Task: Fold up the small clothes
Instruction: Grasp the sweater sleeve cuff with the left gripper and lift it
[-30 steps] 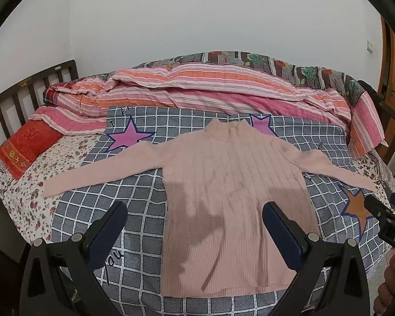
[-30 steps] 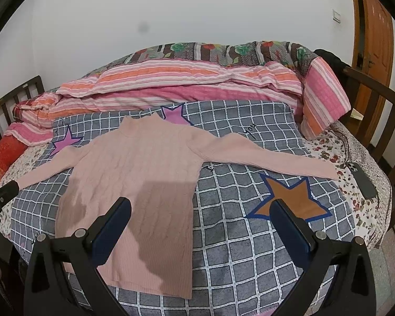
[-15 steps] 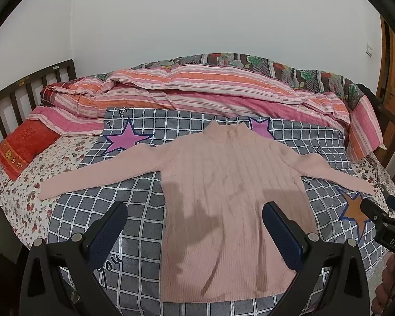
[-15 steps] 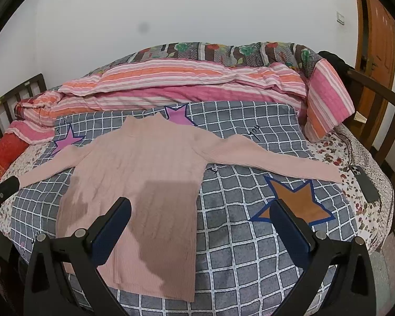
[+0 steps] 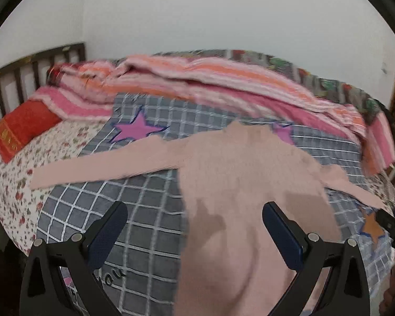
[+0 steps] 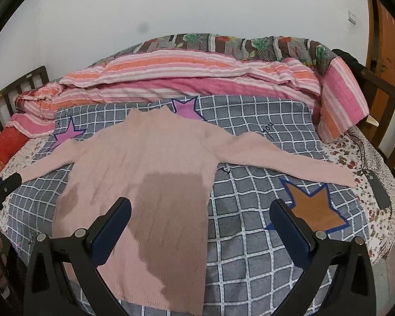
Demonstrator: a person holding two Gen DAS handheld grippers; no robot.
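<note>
A pink knit sweater [image 6: 144, 173] is laid flat, front down or up cannot be told, on a grey blanket [image 6: 250, 226] with a white grid pattern. Fine vertical ribbing is seen across the body, with a tighter ribbed band at the hem. A short stand-up collar points toward the wall. Both sleeves are spread outward in straight, tapering strips; the right sleeve [image 6: 284, 158] reaches past the blanket edge onto a floral sheet [image 6: 355, 152]. Dark shadows are cast on the lower body of the sweater.

The left gripper [image 5: 194, 229] is held above the hem area with its jaws spread wide; nothing is held between them. Its fingers [image 5: 106, 234] are flat, dark blue pads on black angular frames. The left view is motion-blurred, so fabric detail is lost there.

The right gripper [image 6: 201, 226] is held above the sweater's right hem side, jaws likewise spread wide and holding nothing. The sweater is not touched by either tool.

Star-shaped patches are printed on the blanket: an orange star [image 6: 316, 208] near the right sleeve and purple stars [image 6: 185, 109] near the collar. A striped pink and orange quilt [image 6: 184, 79] is bunched in soft folds behind the blanket. A red pillow [image 5: 21, 129] lies beside the dark slatted wooden headboard [image 5: 36, 65]. A dark flat phone [image 6: 379, 189] rests on the sheet.
</note>
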